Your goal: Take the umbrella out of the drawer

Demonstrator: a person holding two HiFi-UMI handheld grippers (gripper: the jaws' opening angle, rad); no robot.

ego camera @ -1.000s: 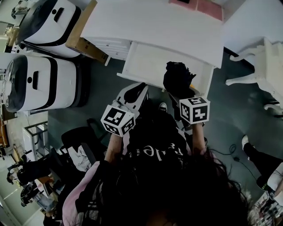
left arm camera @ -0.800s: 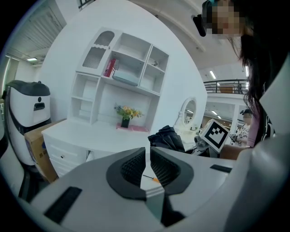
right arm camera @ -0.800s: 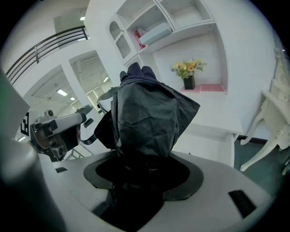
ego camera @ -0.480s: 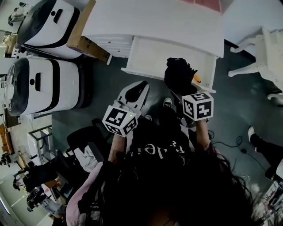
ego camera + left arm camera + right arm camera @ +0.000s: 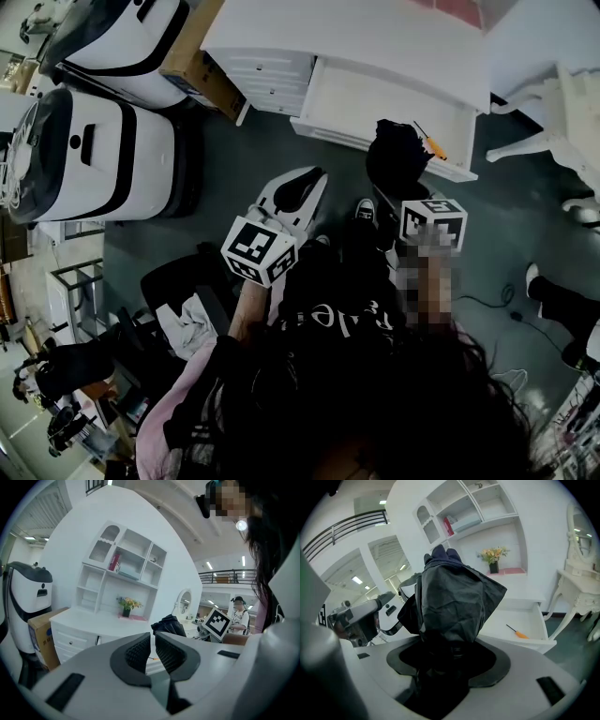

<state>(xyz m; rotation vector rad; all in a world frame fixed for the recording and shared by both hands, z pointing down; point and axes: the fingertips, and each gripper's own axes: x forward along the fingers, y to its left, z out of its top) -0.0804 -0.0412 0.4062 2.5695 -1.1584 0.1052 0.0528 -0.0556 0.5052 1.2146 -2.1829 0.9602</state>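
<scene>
Umbrella [image 5: 450,592], black and folded, now sits clear of the open drawer [image 5: 525,623] beyond the right gripper [image 5: 449,660], whose jaws pinch it; left gripper [image 5: 152,651] jaws nearly together, empty; removal looks essentially complete.

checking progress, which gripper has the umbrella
The right gripper, shut on the black umbrella; the left gripper is empty.

The white drawer [image 5: 370,98] stood pulled open from the desk [image 5: 356,33]. At the drawer's front edge, the right gripper [image 5: 408,194] held the bunched black umbrella [image 5: 397,157]. An orange-handled screwdriver [image 5: 432,144] lay in the drawer, just beside the umbrella. The left gripper [image 5: 298,186] hung in front of the drawer, apart from it, over dark floor. A cardboard box [image 5: 202,70] stood to the drawer's left.
</scene>
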